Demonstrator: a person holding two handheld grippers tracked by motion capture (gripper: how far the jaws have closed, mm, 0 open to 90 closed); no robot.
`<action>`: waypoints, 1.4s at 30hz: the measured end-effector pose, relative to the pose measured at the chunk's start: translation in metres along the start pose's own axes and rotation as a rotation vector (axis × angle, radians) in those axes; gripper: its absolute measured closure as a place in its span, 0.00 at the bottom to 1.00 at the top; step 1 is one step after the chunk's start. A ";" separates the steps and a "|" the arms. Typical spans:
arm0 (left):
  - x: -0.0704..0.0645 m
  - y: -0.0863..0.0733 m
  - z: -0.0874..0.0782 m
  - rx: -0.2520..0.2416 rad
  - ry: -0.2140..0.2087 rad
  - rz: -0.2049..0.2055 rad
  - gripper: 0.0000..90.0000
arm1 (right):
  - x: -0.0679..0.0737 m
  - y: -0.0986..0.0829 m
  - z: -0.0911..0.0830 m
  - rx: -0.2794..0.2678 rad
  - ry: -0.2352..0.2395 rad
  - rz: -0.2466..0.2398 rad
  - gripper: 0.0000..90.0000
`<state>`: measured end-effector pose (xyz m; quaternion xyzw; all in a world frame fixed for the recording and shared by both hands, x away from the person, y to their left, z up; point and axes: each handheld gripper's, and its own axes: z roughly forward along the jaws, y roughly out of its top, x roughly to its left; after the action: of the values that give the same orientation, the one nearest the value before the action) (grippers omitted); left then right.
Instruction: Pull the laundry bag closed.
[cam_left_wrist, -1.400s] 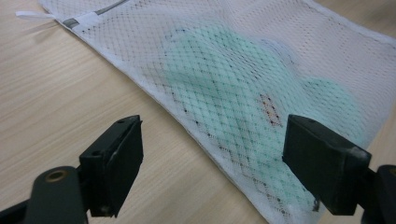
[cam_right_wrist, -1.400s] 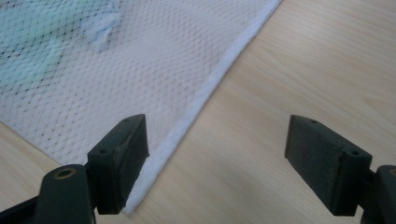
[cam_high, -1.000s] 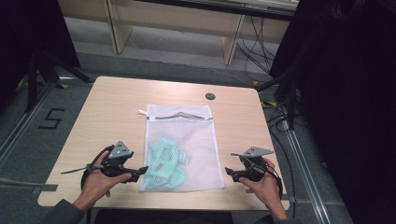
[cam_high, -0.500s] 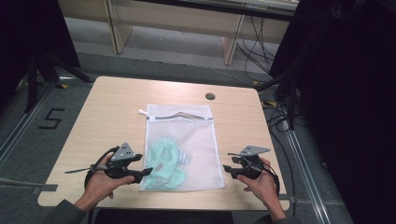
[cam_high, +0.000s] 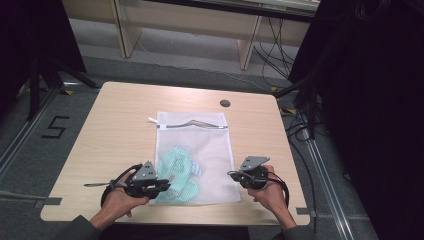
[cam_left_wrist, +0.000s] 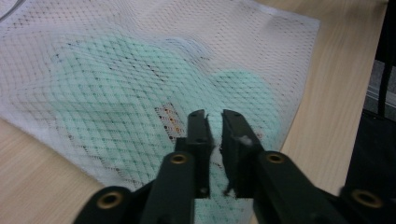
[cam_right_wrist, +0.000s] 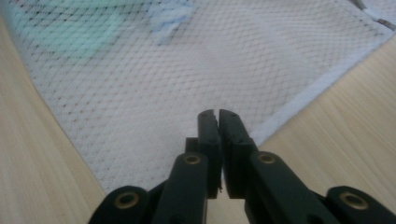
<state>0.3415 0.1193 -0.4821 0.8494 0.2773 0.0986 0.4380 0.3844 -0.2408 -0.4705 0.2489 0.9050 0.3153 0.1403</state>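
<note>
In the high view, a white mesh laundry bag lies flat in the middle of the tabletop, its zipper end toward the far edge and its closed end close to the near edge; a mint-green garment sits inside the near left part of the bag. The left gripper lies at the bag's near left corner and the right gripper just beside its near right edge. A small dark disc rests near the far right corner. In the left gripper view, the jaws of the left gripper stand almost together with a thin gap, low over the mesh where the green cloth shows through; whether they pinch the mesh cannot be told, because the tips cover the contact. In the right gripper view, the right gripper has its jaws nearly pressed together above the bag's white hem, and no cloth is visible between them. The risk, as a judgement: if a gripper catches only one thin layer, or slips off the hem, the bag may slide toward the near edge, or the garment may bunch inside. The garment's shape is hard to read through the mesh.
</note>
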 end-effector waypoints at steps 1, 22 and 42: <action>-0.002 0.000 0.001 0.008 -0.002 -0.027 0.97 | 0.002 0.001 0.002 0.012 0.009 -0.003 1.00; 0.008 -0.003 0.018 0.094 0.010 0.030 1.00 | 0.009 0.004 0.028 0.146 0.075 -0.095 1.00; 0.039 0.002 0.034 0.162 0.147 0.083 1.00 | 0.035 0.016 0.032 0.200 0.134 -0.166 1.00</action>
<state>0.3886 0.1167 -0.5035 0.8834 0.2803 0.1559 0.3418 0.3744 -0.1949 -0.4878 0.1641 0.9567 0.2269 0.0798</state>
